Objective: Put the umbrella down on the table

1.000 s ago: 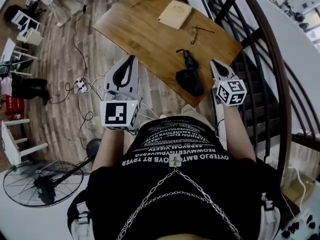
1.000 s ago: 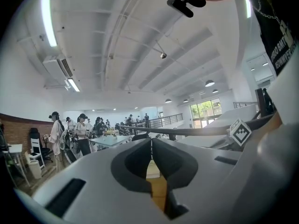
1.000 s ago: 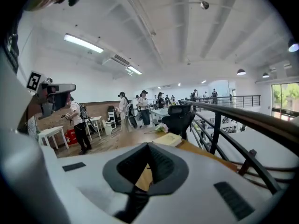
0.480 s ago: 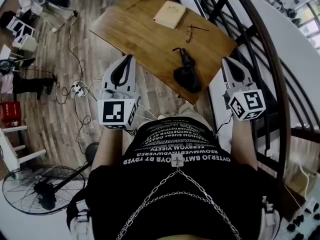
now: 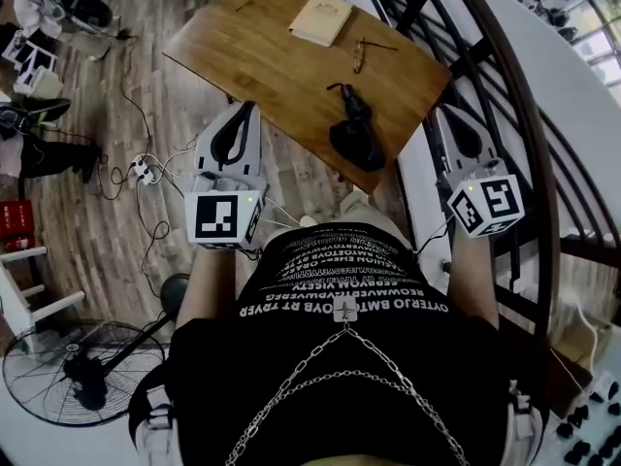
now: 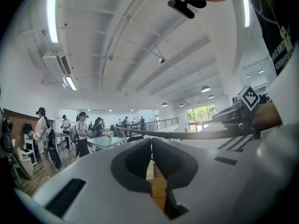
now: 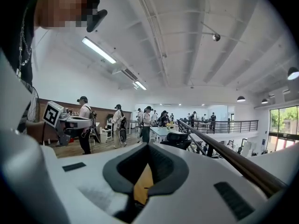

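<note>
The person is wearing a black T-shirt (image 5: pixel 340 406) that is carrying rows of white lettering (image 5: pixel 344 284) across the chest. A silver chain (image 5: pixel 291 382) with a small pendant (image 5: pixel 342 309) is hanging over it. The left gripper (image 5: pixel 254 110) and right gripper (image 5: pixel 440 115) are showing white shells with dark teardrop-shaped hollows. Each is bearing a white marker cube, the left cube (image 5: pixel 221 219) and the right cube (image 5: pixel 488 205), printed with black squares.

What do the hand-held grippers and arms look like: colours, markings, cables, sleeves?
The left hand-held gripper and right hand-held gripper are white tapered shells with dark teardrop cut-outs. Each carries a white cube with black square markers; thin cables trail toward the body. The black printed T-shirt is short-sleeved.
</note>
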{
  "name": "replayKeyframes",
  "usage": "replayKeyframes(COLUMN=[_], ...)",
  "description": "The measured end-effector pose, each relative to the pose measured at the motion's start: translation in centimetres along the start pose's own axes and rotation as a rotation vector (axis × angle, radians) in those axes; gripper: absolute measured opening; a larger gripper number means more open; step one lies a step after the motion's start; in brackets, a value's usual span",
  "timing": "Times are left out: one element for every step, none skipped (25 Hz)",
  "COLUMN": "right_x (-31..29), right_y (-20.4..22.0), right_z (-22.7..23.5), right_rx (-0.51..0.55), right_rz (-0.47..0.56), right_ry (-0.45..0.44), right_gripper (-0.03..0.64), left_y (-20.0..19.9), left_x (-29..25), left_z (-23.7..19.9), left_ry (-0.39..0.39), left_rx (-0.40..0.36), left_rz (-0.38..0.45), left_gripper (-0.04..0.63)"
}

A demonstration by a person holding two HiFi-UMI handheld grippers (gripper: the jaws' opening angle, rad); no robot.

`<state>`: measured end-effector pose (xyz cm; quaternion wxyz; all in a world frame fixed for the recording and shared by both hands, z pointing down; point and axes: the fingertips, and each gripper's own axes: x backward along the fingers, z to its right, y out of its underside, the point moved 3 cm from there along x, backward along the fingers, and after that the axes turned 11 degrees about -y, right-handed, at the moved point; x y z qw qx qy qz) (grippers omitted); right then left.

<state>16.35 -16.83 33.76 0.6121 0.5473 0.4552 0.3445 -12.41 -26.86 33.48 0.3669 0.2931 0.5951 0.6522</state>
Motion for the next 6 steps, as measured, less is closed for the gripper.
replayKeyframes(right_x=[-0.08, -0.22, -0.39, -0.57, -0.74, -0.91], right_y=[0.1, 0.24, 0.37, 0.49, 0.6, 0.7], right_z=[0.02, 0.07, 0.13, 0.2, 0.29, 0.37], right_rx=[-0.002, -0.006, -0.009, -0.011, -0.012, -0.014], right_rz=[-0.007, -0.014, -0.02, -0.024, -0.028, -0.032], right_ry=[-0.001, -0.003, -0.006, -0.009, -0.011, -0.014], right_gripper=[0.016, 0.016, 0.016, 0.015, 0.015, 0.017], left_y=[0.07, 0.14, 0.21, 0.28, 0.34, 0.4], left_x=[-0.08, -0.2, -0.35, -0.55, -0.77, -0.99], left_z=[0.05, 0.09, 0.13, 0.16, 0.2, 0.23], left_ry=[0.001, 0.002, 0.002, 0.002, 0.002, 0.002], left_rx=[0.004, 0.007, 0.008, 0.008, 0.007, 0.007], left_rz=[-0.002, -0.004, -0.006, -0.006, -0.006, -0.005], left_gripper=[0.031, 0.031, 0.031, 0.031, 0.031, 0.031])
